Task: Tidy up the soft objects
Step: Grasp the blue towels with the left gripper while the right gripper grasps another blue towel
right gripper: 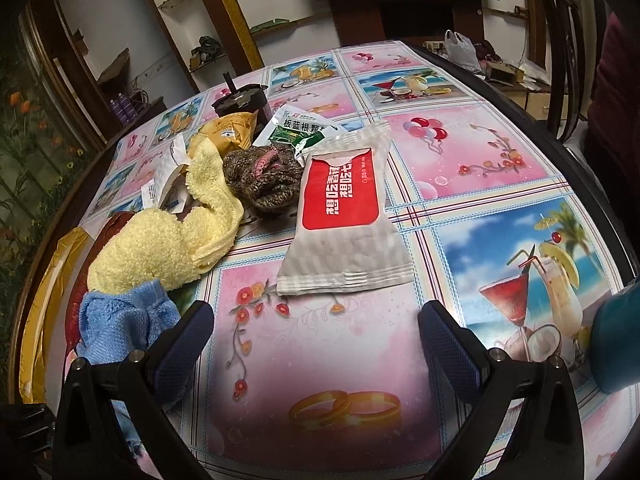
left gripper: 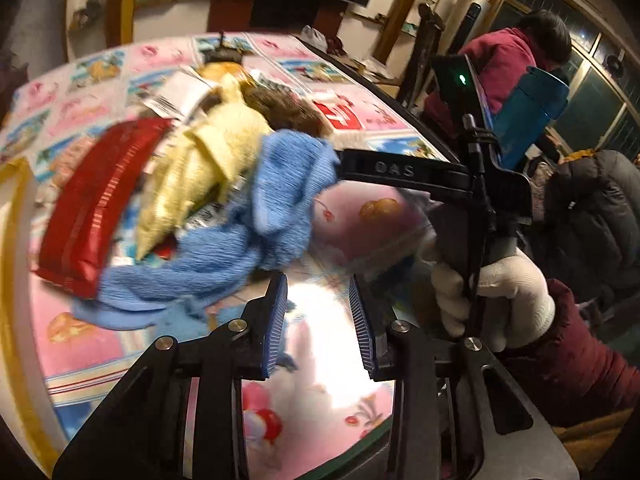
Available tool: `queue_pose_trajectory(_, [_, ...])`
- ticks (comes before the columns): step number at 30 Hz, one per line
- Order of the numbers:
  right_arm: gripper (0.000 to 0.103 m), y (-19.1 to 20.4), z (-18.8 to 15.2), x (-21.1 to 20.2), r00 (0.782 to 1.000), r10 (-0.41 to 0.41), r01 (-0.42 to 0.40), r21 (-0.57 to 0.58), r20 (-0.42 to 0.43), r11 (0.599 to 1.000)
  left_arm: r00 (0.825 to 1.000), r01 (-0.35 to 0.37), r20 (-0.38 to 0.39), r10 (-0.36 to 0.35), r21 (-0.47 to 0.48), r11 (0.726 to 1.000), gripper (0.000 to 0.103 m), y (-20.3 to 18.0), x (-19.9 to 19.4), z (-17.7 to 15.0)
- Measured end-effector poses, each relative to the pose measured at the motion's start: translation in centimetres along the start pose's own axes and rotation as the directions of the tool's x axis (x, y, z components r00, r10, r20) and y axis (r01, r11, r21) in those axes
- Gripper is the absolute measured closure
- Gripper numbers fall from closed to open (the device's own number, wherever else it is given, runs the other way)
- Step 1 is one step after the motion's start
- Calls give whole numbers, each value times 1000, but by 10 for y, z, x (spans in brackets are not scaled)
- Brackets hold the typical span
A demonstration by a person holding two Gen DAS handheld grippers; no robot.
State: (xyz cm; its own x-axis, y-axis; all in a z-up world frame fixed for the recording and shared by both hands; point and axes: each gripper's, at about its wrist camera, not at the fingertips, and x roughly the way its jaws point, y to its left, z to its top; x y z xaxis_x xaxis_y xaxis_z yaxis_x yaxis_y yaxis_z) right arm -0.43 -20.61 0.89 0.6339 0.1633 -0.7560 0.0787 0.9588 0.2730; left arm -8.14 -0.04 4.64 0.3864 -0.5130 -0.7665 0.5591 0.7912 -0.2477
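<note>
- A red packet (left gripper: 86, 204) is seen at the far left of the left wrist view, lying on the patterned table (left gripper: 348, 208), with a yellow towel (left gripper: 208, 168) beside it and a blue cloth (left gripper: 244, 232) heaped in front of both.
- The blue cloth is judged to be the nearest soft thing; it lies ahead and to the left of the left gripper (left gripper: 318, 324), its long axis running slantwise from lower left to upper right.
- The left gripper's jaws are seen drawn fairly close, yet nothing is pressed between the pads; bare tabletop shows in the gap.
- In the right wrist view the same blue cloth (right gripper: 120, 320) touches the left finger (right gripper: 188, 336) of the right gripper (right gripper: 316, 336), whose jaws stand wide apart over bare table.
- A white-and-red packet (right gripper: 344, 216) lies straight ahead, well apart from the cloths.
- Either hand is judged near enough to the blue cloth.
</note>
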Motion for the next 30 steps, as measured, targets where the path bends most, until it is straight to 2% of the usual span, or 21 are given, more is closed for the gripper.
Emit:
queue_pose_trajectory(3, [0, -5, -1, -3, 1000, 12, -12, 22, 8, 1000, 998, -69, 15, 69, -4, 998, 72, 9, 1, 0])
queue_pose_trajectory(6, [0, -9, -1, -6, 999, 52, -52, 45, 13, 998, 997, -76, 8, 77, -44, 996, 72, 25, 1, -6])
queue_pose_trajectory(9, [1, -11, -2, -14, 989, 141, -143, 60, 38, 988, 997, -68, 17, 70, -65, 996, 71, 35, -3, -16])
queue_pose_trajectory(13, [1, 0, -8, -33, 963, 262, -263, 6, 67, 965, 996, -66, 54, 73, -115, 991, 71, 47, -18, -22])
queue_pose_trajectory(16, [1, 21, -19, -40, 942, 336, -336, -62, 0, 940, 993, -84, 66, 93, -131, 988, 70, 54, -30, -23])
queue_pose_trajectory(18, [1, 40, -25, -40, 943, 332, -334, -133, -41, 933, 993, -84, 66, 95, -154, 985, 70, 59, -31, -24])
queue_pose_trajectory(21, [1, 64, -26, -27, 937, 331, -346, -171, -110, 923, 995, -63, 65, 77, -189, 980, 67, 63, -27, -27])
queue_pose_trajectory(22, [4, 72, -26, -20, 940, 316, -336, -183, -127, 924, 995, -70, 62, 83, -192, 979, 59, 63, -25, -27])
queue_pose_trajectory(23, [11, 78, -27, -13, 948, 288, -311, -200, -138, 929, 993, -87, 59, 100, -196, 977, 53, 62, -23, -27])
queue_pose_trajectory(24, [19, 83, -28, -6, 954, 261, -288, -210, -148, 934, 992, -100, 59, 114, -200, 975, 51, 61, -20, -26])
queue_pose_trajectory(25, [46, 83, -29, 0, 953, 253, -284, -200, -167, 938, 991, -105, 59, 119, -201, 974, 50, 62, -18, -25])
queue_pose_trajectory(26, [56, 80, -30, 5, 942, 273, -306, -171, -194, 937, 990, -116, 56, 130, -201, 973, 46, 60, -15, -23])
queue_pose_trajectory(28, [57, 72, -28, 1, 940, 297, -320, -131, -169, 938, 984, -164, 40, 175, -188, 968, 33, 57, -5, -18])
queue_pose_trajectory(30, [57, 65, -28, -5, 943, 298, -316, -117, -144, 942, 975, -219, 8, 223, -165, 962, 31, 53, 9, -15])
